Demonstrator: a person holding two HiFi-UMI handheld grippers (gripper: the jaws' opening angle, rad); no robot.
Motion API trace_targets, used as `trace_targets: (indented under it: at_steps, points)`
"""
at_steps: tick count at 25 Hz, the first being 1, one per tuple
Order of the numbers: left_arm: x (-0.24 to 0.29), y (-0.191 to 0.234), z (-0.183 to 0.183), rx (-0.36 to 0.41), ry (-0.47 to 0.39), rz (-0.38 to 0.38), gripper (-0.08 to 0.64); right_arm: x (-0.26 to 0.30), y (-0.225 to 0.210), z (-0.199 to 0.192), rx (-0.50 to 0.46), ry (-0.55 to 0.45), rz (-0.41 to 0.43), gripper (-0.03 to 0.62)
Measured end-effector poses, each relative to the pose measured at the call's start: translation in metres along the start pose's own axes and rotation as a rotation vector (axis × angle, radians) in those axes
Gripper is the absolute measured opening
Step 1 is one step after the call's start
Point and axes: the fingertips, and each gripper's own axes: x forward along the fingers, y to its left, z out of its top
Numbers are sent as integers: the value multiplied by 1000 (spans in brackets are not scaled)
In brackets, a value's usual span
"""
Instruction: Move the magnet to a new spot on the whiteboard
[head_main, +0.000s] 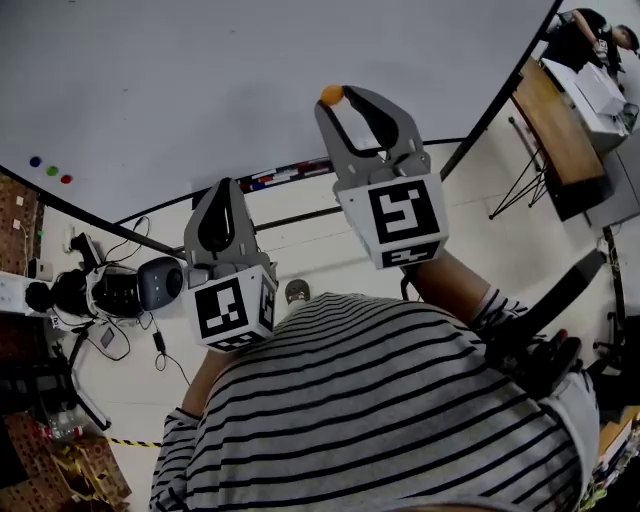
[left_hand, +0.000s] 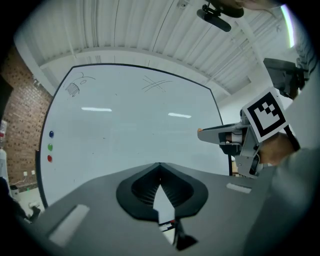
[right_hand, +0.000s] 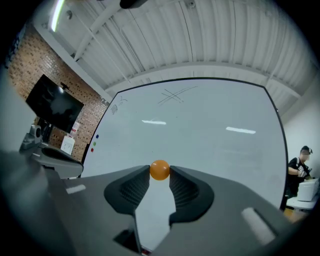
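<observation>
Orange magnet (right_hand: 159, 170) is pinched at the tips of your right gripper (head_main: 343, 98), against or just off the whiteboard (head_main: 200, 80); contact is unclear. Your left gripper (left_hand: 160, 169) is closed and empty. Pickup looks done; placing and release remain.

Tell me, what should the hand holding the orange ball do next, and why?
Probably carry the orange magnet across to a bare patch of the whiteboard and set it there: the right gripper pinches it at its jaw tips, facing the board.
</observation>
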Motion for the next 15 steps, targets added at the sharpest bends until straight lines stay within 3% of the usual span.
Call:
trace_targets:
  at_steps: [8,15]
  points:
    - [70,67,15,-5,-22,-63,17,109,-11,2,-20,4,-115,124]
    - [102,93,13,-29,-5,-97,17,140,-25,11,-29,-3,-200,126]
